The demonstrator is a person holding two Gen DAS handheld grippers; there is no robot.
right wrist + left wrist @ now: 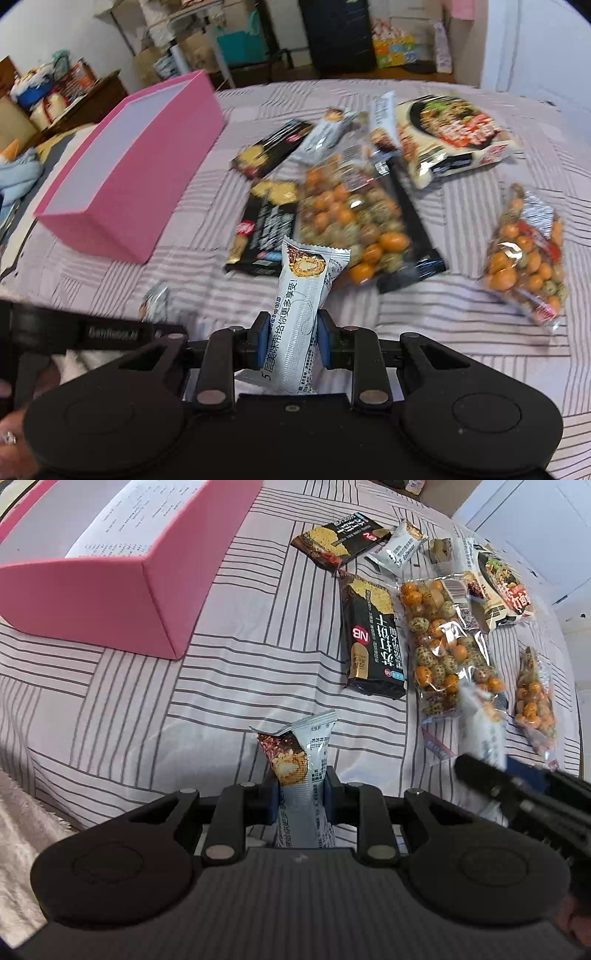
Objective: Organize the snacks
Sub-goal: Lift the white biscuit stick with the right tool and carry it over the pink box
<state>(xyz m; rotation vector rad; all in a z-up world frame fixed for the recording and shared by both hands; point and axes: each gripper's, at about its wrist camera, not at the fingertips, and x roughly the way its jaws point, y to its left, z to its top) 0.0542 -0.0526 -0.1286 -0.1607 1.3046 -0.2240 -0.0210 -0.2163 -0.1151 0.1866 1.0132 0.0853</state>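
Left gripper (300,790): fingers clamped on a pale snack bar wrapper (301,760), pads pressing both sides, bar standing up out of the grip with its crimped end on top. Right gripper (291,338): blue pads pinched on a second snack bar (303,295), same pale wrapper, leaning slightly right, crimped end up. Both bars are off the bed, held above the striped bedsheet (221,672).

In the left view the right gripper shows at the lower right edge, blurred, with its bar in front of the bags. In the right view the left gripper sits at the lower left edge, its bar tip just visible.

Just past the left bar: a black cracker pack (373,638) lying flat, touching a clear bag of coated nuts (447,642) on its right. A smaller nut bag (533,698) lies apart, further right. Beyond them: a second black cracker pack (340,539), a small white packet (400,546) beside it, and a large noodle pack (498,583) whose edge the big nut bag overlaps.

Pink box (110,576), open top, pale inside, sits on the sheet well apart to the left of the pile. In the left view a printed sheet lies inside it.

Right view is motion-blurred; room clutter behind the bed is unclear.
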